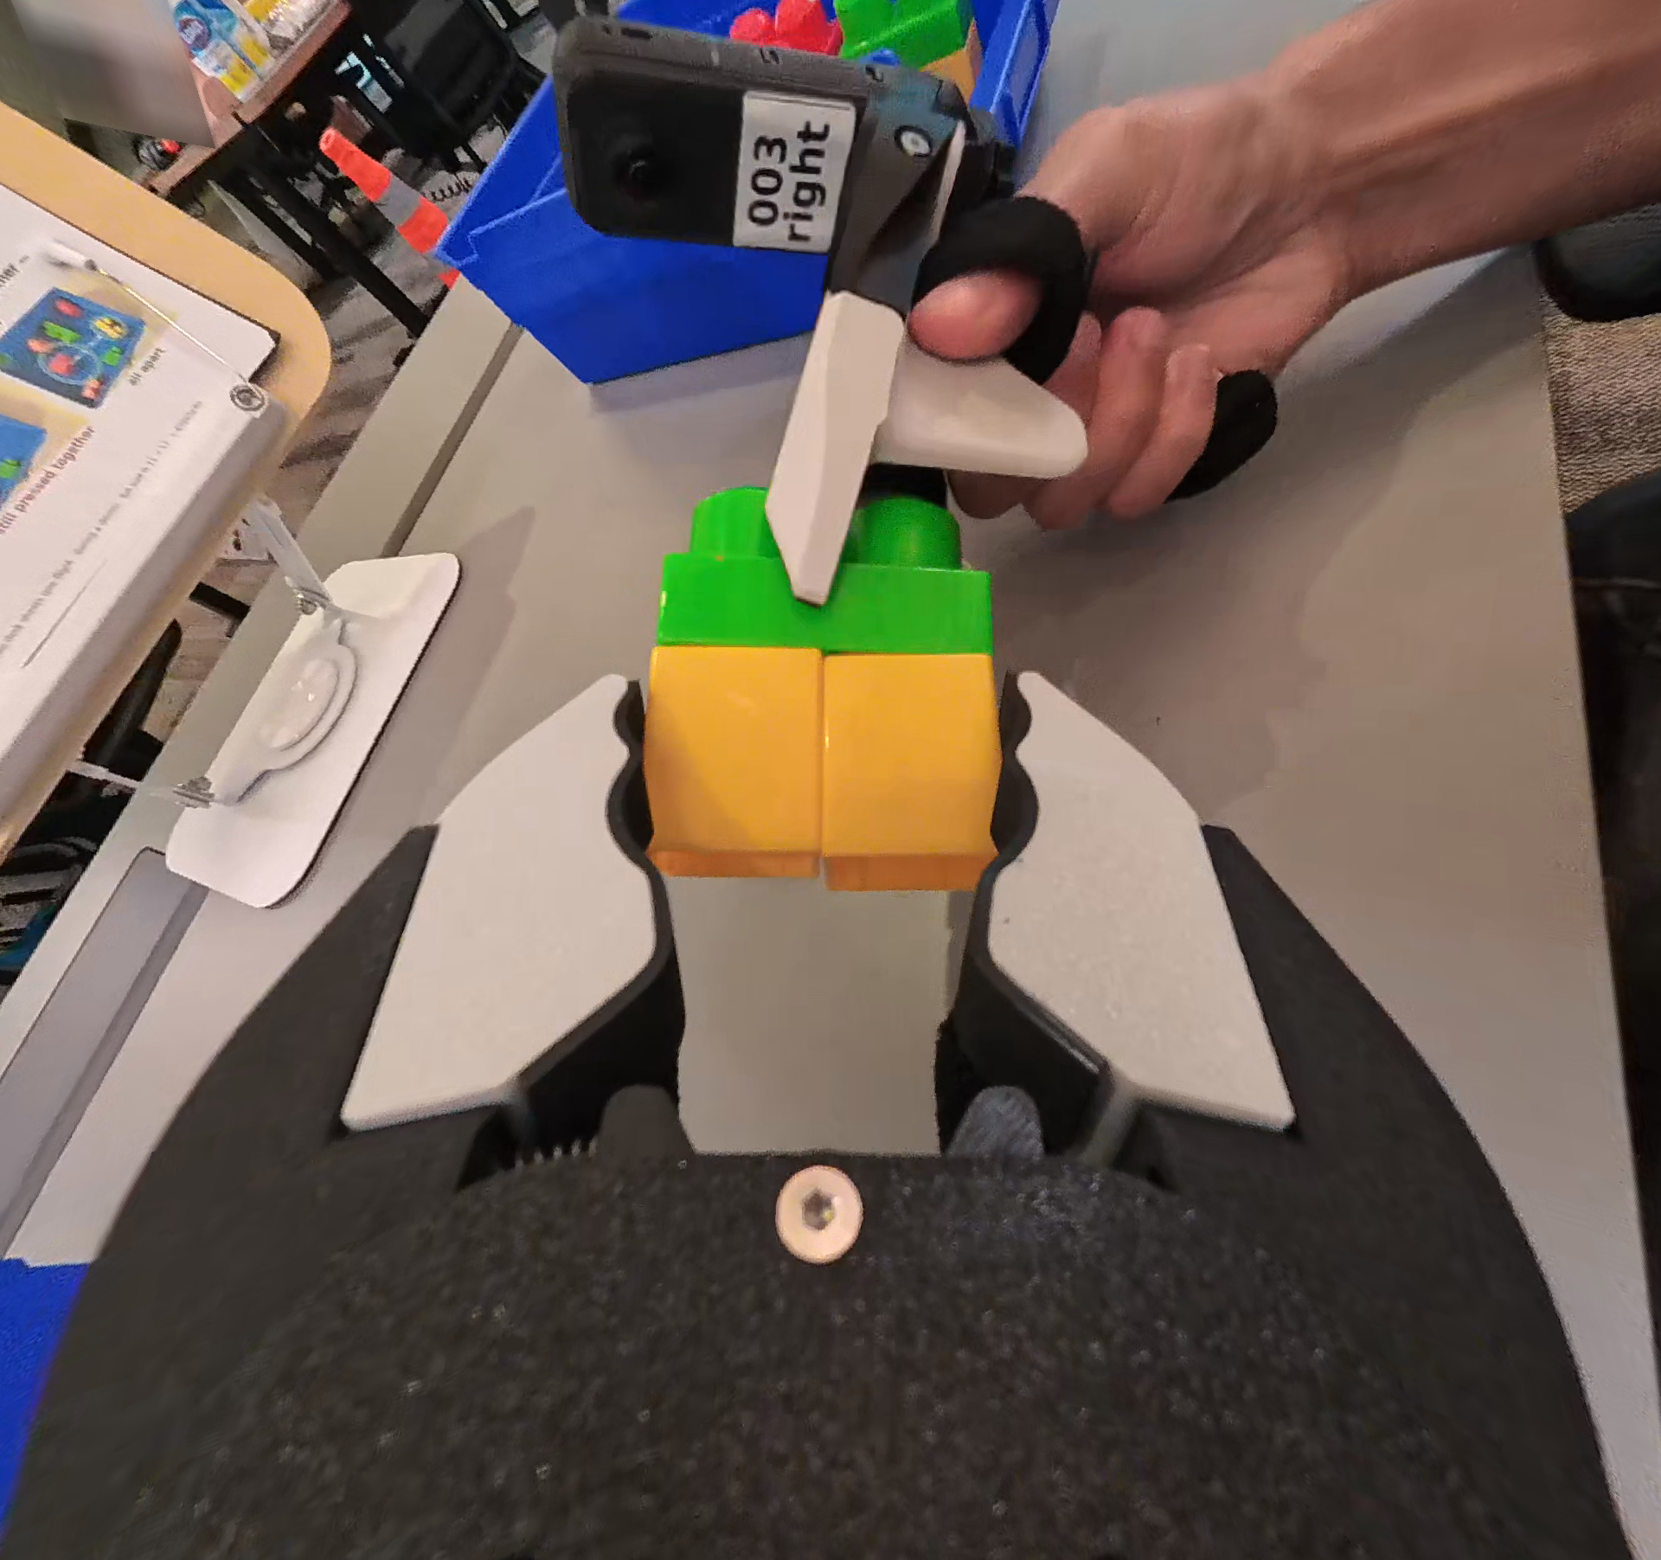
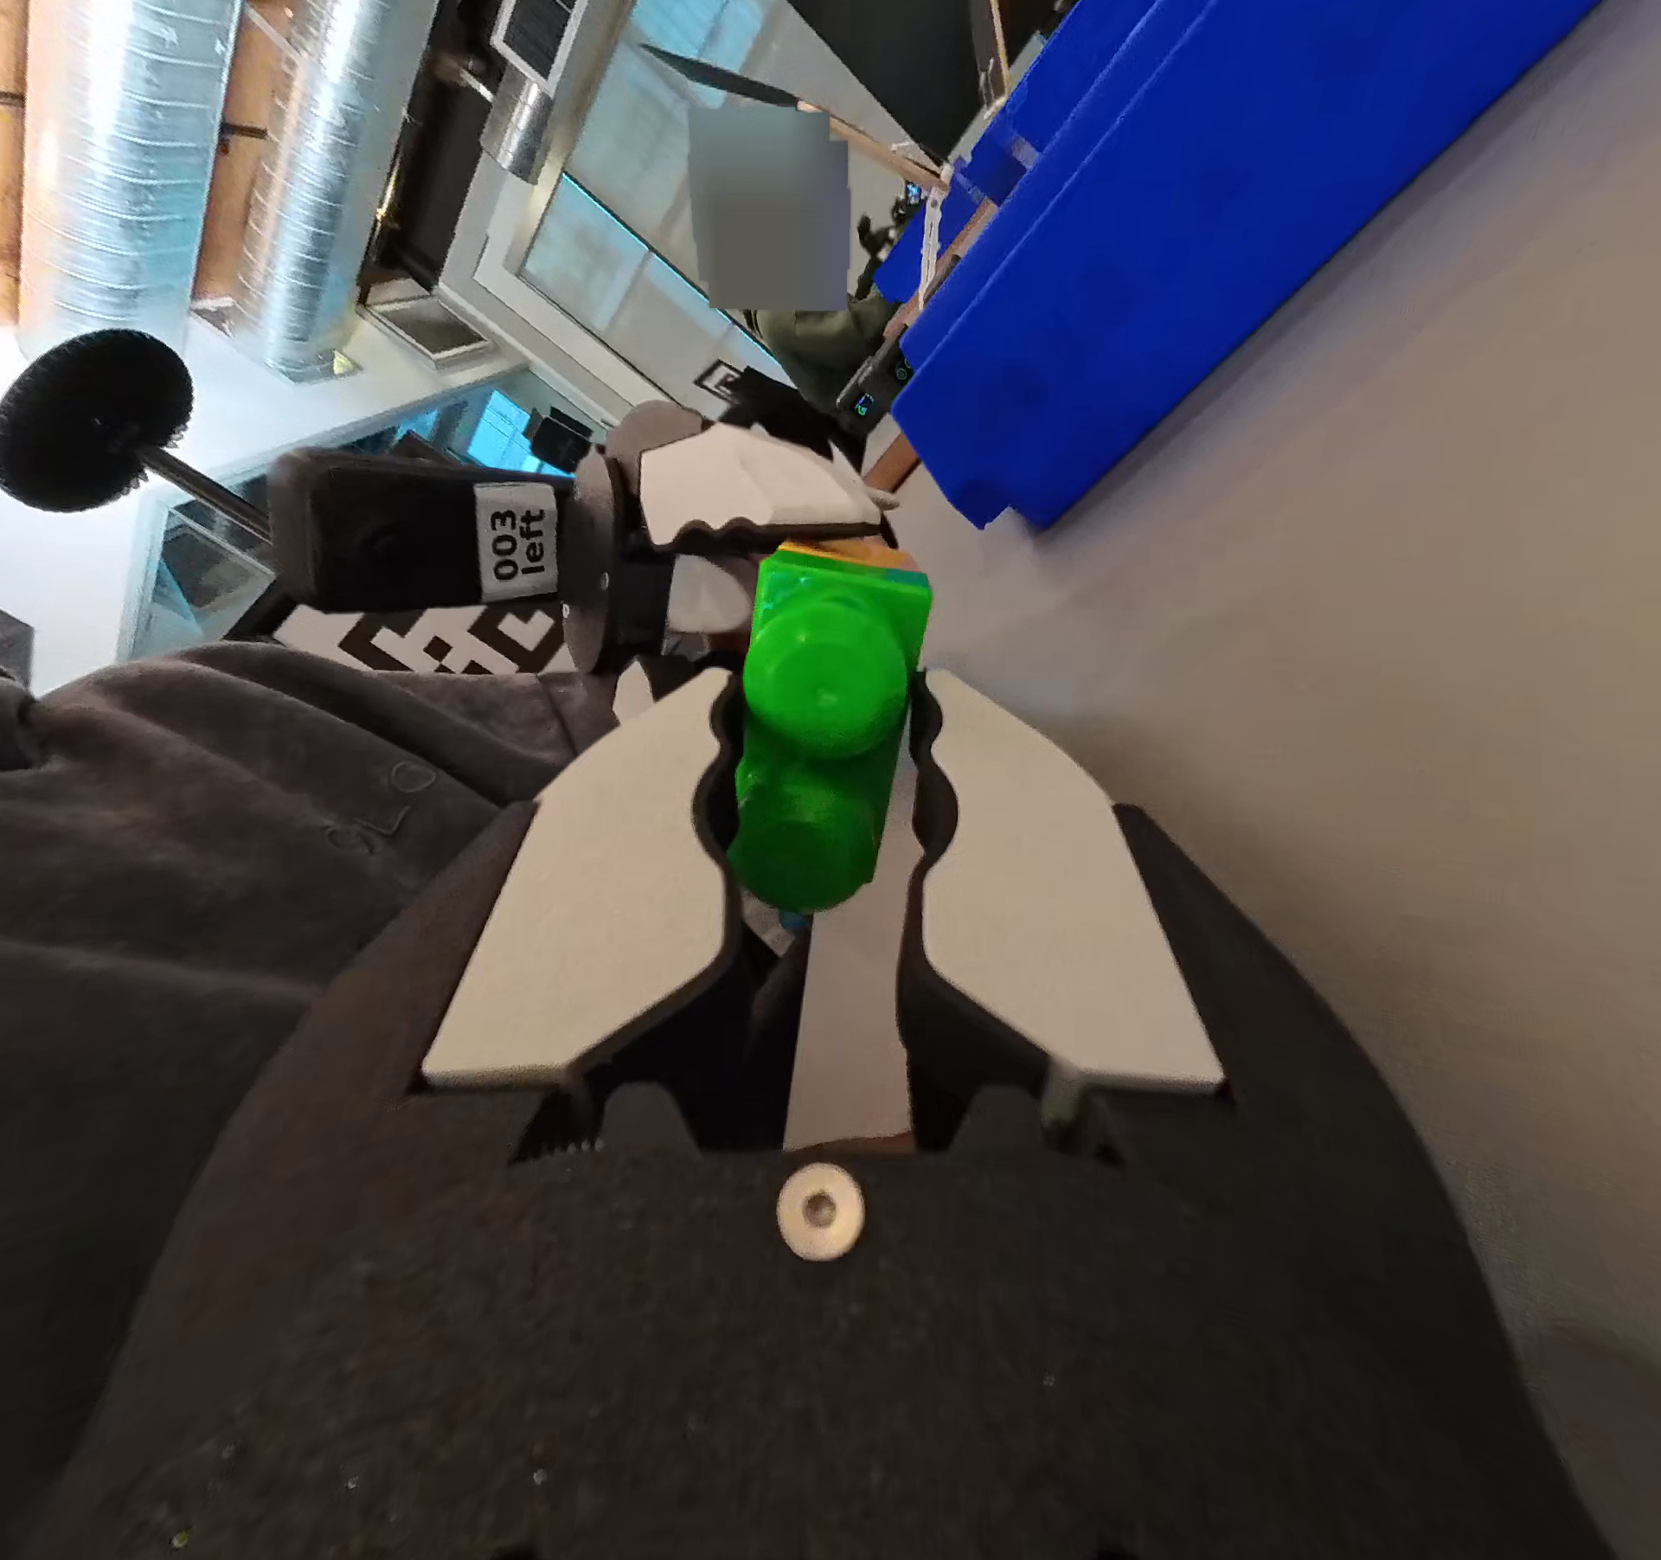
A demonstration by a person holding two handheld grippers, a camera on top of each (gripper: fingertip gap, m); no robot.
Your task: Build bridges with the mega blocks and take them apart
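- The grey table (image 1: 1258, 708) lies bare to my right of the blocks; its left edge runs near a white stand (image 1: 306, 726).
- A blue bin (image 1: 683, 276) sits just behind the blocks, holding red and green ones.
- My left gripper (image 1: 820, 762) is clamped on two yellow blocks (image 1: 820, 753), standing side by side on the table.
- My right gripper (image 2: 822, 762) pinches the green block (image 1: 863, 609) capping them, from above.

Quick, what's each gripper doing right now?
Left gripper: shut on the two yellow plastic blocks.
Right gripper: shut on the green two-stud plastic block stacked on them.
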